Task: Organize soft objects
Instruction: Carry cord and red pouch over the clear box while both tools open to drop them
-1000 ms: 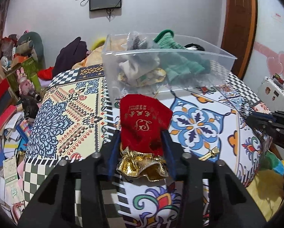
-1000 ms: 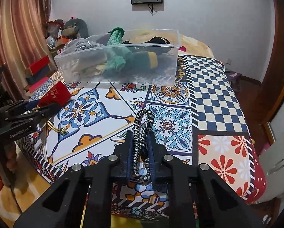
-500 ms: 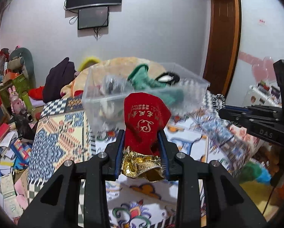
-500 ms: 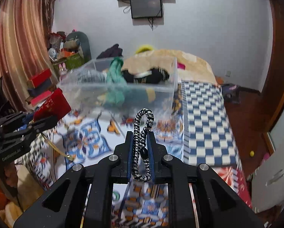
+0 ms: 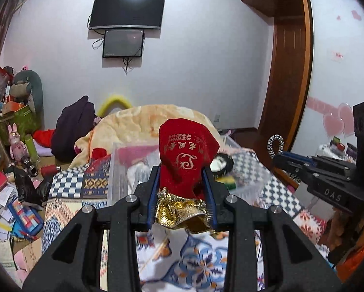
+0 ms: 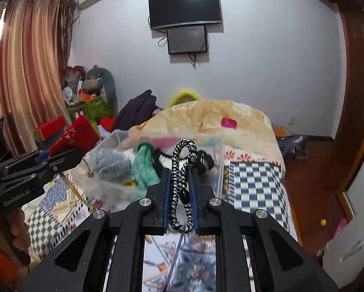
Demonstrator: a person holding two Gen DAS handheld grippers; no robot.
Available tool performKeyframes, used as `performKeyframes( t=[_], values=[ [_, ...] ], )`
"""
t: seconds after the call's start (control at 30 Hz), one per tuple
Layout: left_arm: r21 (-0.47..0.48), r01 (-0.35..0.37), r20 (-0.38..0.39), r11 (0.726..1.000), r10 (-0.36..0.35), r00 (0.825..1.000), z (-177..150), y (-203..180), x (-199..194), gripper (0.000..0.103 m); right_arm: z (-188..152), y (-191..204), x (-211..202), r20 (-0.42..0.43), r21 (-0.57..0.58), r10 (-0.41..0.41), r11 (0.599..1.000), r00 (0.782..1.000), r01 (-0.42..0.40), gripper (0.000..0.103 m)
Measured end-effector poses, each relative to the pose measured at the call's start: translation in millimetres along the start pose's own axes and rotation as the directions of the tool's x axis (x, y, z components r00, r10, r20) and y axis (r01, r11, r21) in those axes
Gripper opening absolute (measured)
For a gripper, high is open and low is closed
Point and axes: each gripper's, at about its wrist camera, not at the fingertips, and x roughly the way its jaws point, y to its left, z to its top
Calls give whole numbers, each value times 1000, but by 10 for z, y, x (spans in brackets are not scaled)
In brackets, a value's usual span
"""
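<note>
My left gripper [image 5: 181,170] is shut on a red velvet pouch [image 5: 185,157] with gold lettering and a gold ruffled mouth, held up in the air over the bed. My right gripper [image 6: 180,170] is shut on a black-and-white braided cord loop [image 6: 182,160]. Ahead of both stands a clear plastic bin [image 6: 157,146] holding a green knitted item [image 6: 143,165], a grey piece and dark items. The left wrist view has the bin [image 5: 120,170] behind the pouch and the right gripper [image 5: 279,157] with the cord loop [image 5: 275,143] at right. The pouch [image 6: 75,133] shows at left in the right wrist view.
The bed carries a patterned tile-print cover [image 5: 199,265] and a peach blanket [image 6: 221,116] heaped beyond the bin. Clutter of boxes and toys [image 5: 14,158] lines the floor at left. A wooden door frame [image 5: 286,85] and wardrobe stand at right. Screens [image 6: 185,7] hang on the wall.
Both grippers have risen off the bed cover with the pouch and the cord held, and tilted upward. The bin now sits lower and nearer in both views.
</note>
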Motion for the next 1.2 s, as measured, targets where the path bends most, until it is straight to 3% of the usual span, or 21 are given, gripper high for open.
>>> performKeyframes(
  t=[0.17,0.43,0.77,0.8,0.9,1.0,1.1,1.2],
  values=[
    [-19,5,-1,1000,-5,1000,118,-19,177,33,113,19,171,-7,-6,-19,1000,1000,19,13],
    [-74,8,-83,997,-14,996,102,45,586,33,113,-20,437,-57,16,-6,1000,998,7,13],
    [-21,-15,-136,1000,12,991,-83,-52,887,33,47,26,759,-140,-5,-17,1000,990,17,13],
    [-17,-23,-136,1000,21,991,-90,-46,902,34,42,20,786,-150,0,-11,1000,989,11,14],
    [-17,-29,-136,999,26,990,-101,-45,907,48,14,4,834,-170,21,1,1000,985,3,15],
    [-17,-30,-134,999,28,991,-104,-34,898,60,-15,12,851,-191,15,5,1000,981,-2,21],
    [-19,-28,-130,999,25,991,-109,-22,854,65,-22,54,797,-181,-18,-23,1000,983,20,42],
    [-30,-18,-123,999,14,992,-99,-4,770,66,0,76,700,-152,-38,-42,999,987,36,46]
  ],
)
